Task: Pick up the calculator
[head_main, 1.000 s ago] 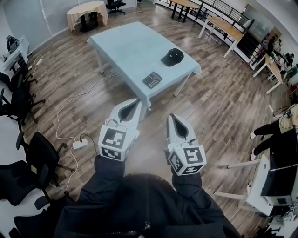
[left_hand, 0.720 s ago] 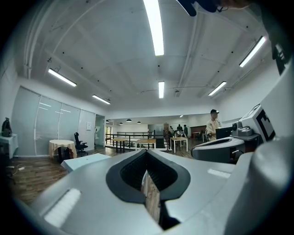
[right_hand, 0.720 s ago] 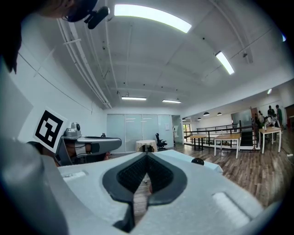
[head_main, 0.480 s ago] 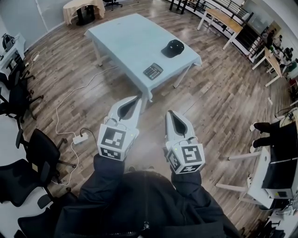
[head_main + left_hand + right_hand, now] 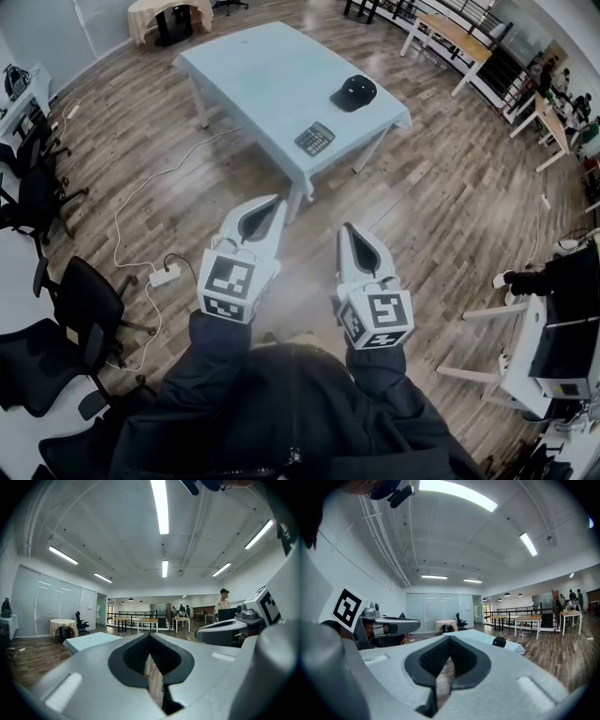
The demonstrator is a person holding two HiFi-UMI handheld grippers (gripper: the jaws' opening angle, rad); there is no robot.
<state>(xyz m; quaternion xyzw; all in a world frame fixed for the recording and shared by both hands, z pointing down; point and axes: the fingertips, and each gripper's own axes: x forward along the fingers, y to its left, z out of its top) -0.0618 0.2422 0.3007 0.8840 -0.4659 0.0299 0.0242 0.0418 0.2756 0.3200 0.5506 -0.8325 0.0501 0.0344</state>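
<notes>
A dark calculator [image 5: 315, 139] lies near the front edge of the light blue table [image 5: 262, 75], with a black cap [image 5: 354, 93] behind it to the right. Both grippers hang over the wooden floor, well short of the table. My left gripper [image 5: 278, 202] and my right gripper [image 5: 346, 230] point toward the table side by side, each shut with nothing between its jaws. The left gripper view shows its jaws [image 5: 150, 634] meeting, with the table [image 5: 91, 641] low at the left. In the right gripper view the jaws [image 5: 450, 638] touch; the cap [image 5: 499, 641] sits on the table beyond.
Black office chairs [image 5: 56, 319] stand along the left. A power strip [image 5: 161, 277] and its white cable lie on the floor left of my left gripper. A person [image 5: 553, 277] and a white desk [image 5: 525, 375] are at the right edge. More tables [image 5: 450, 37] stand at the back.
The table with the calculator has slid slightly up and right in the head view. Both grippers stay shut, side by side. The person's feet at the right have shifted.
</notes>
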